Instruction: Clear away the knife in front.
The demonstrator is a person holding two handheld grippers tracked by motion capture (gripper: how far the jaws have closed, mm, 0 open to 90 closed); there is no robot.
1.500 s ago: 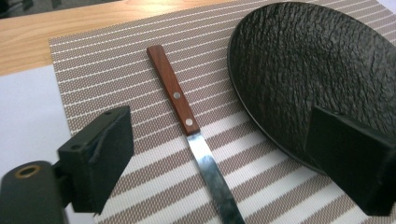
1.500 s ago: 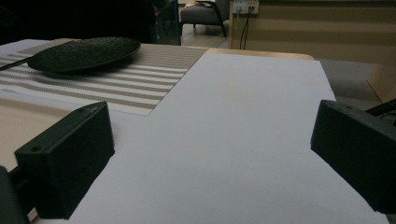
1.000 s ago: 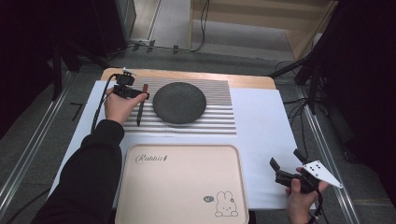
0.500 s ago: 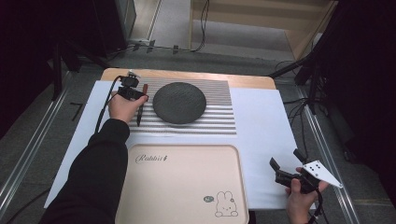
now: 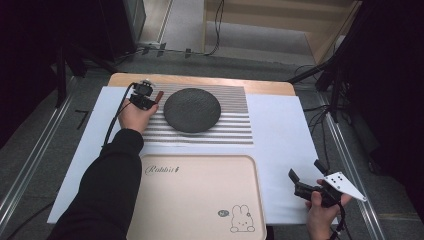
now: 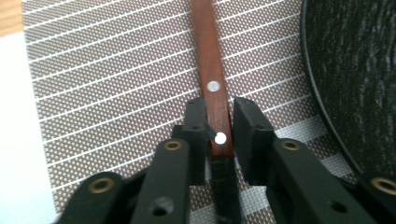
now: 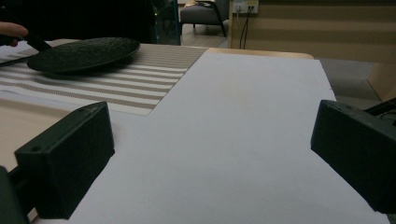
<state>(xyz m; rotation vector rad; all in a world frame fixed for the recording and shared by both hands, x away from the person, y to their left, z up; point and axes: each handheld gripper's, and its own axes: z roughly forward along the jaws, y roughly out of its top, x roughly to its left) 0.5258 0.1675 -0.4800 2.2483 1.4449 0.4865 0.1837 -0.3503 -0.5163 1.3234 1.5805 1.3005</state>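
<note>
One dark plate (image 5: pixel 192 110) lies just beside the wooden handle (image 6: pixel 210 70).

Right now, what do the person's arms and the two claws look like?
The left claw is black, with blocky pads and brass-coloured rivets; a black cable trails from it over a black sleeve. The right claw is black too, topped by a grey three-cornered plate with dark dots.
</note>
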